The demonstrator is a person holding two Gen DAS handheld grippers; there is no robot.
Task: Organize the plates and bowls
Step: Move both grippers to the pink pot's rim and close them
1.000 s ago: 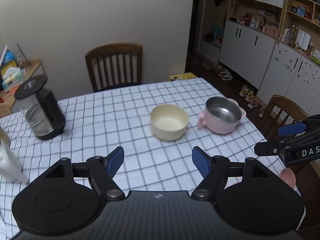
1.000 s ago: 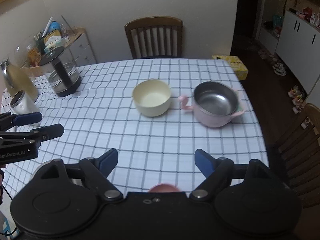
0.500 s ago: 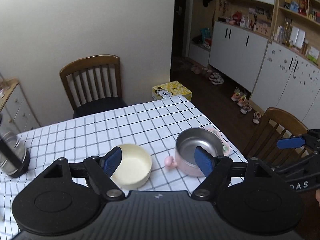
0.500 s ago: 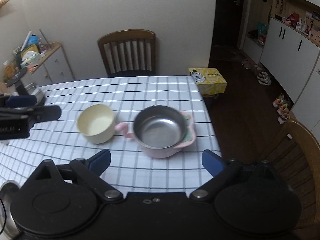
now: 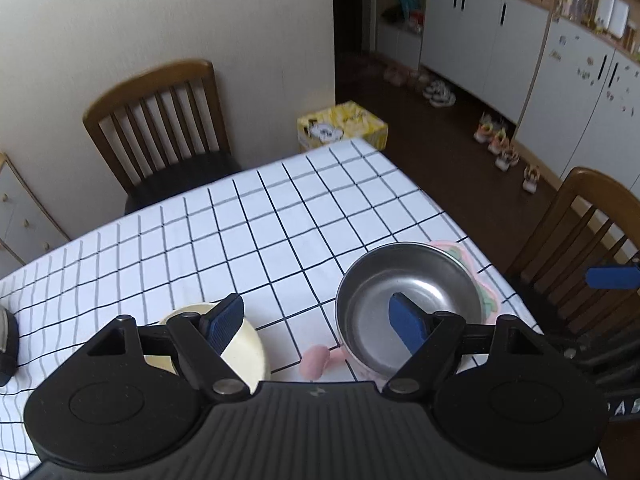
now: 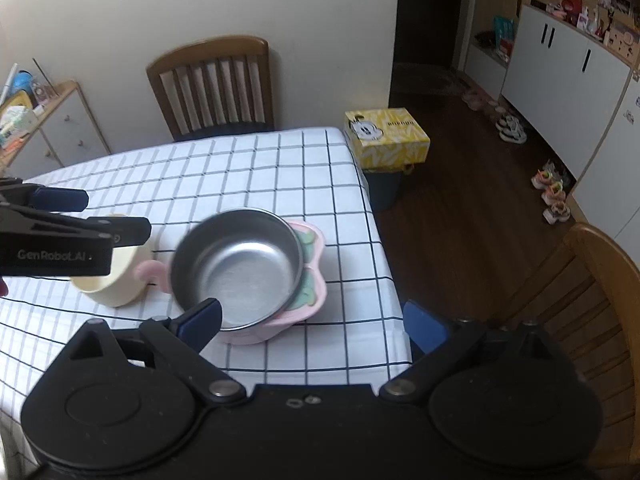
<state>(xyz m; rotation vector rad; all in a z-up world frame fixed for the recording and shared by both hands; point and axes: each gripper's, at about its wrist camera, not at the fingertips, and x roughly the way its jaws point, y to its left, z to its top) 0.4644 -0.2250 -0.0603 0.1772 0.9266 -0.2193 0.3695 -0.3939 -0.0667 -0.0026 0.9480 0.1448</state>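
Observation:
A pink bowl with a steel inside (image 5: 408, 300) (image 6: 240, 264) stands near the right edge of the checked table (image 5: 280, 216). A cream bowl (image 5: 244, 352) (image 6: 120, 276) stands just left of it, close to the pink bowl's handle (image 6: 150, 272). My left gripper (image 5: 316, 324) is open and empty, low over both bowls, one finger above each. It also shows in the right wrist view (image 6: 80, 220) over the cream bowl. My right gripper (image 6: 314, 322) is open and empty, its left finger at the pink bowl's near rim.
A wooden chair (image 5: 160, 128) stands at the table's far side, another (image 6: 592, 300) at the right. A yellow box (image 6: 386, 136) sits on a bin off the far right corner. A dark kettle base (image 5: 6, 344) is at the left edge.
Both grippers have moved forward and to the right, closing in on the two bowls. The bowls have not moved. Both stay open.

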